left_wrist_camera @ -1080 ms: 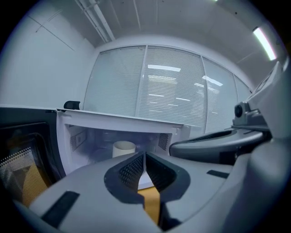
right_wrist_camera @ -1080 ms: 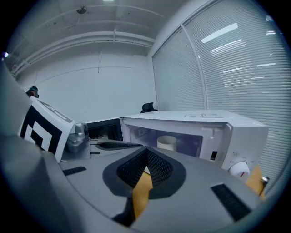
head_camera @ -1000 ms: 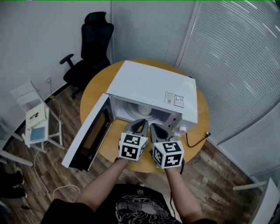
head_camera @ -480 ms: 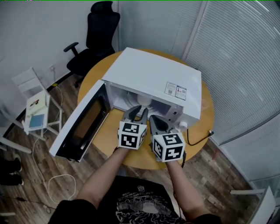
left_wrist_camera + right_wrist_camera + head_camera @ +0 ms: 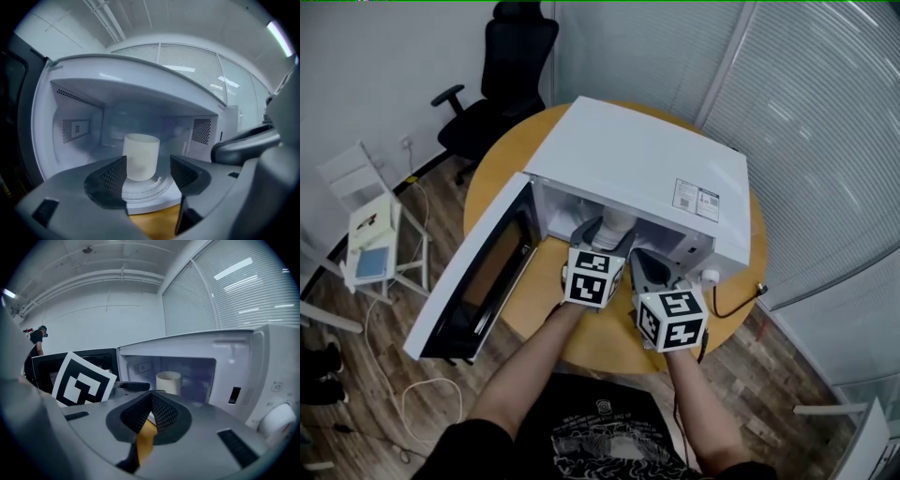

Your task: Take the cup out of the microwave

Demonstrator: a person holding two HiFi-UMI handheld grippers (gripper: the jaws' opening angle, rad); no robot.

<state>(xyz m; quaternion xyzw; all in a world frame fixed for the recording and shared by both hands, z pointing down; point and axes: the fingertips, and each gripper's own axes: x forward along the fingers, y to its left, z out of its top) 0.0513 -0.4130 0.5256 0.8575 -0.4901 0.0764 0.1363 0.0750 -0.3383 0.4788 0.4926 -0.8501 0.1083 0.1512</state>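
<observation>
the white cup [image 5: 140,157] stands upright inside the open microwave [image 5: 647,178], ahead of the left gripper [image 5: 147,172], whose jaws have just been opening and touch nothing. the right gripper [image 5: 151,401] is pressed together, empty. the cup looks light, rigid and smooth, so i would pinch it mid-wall.

Matt cup [image 5: 140,157], glossy white microwave [image 5: 637,169], wooden table [image 5: 534,295]

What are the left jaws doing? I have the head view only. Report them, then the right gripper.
Observer: The left gripper has just been opening its jaws. The cup stands upright in line with the gap, beyond the tips, and the pads are not on it.
Operator: Now the right.
Observer: The right gripper is shut, its jaws meeting at the tips with nothing between them.
</observation>
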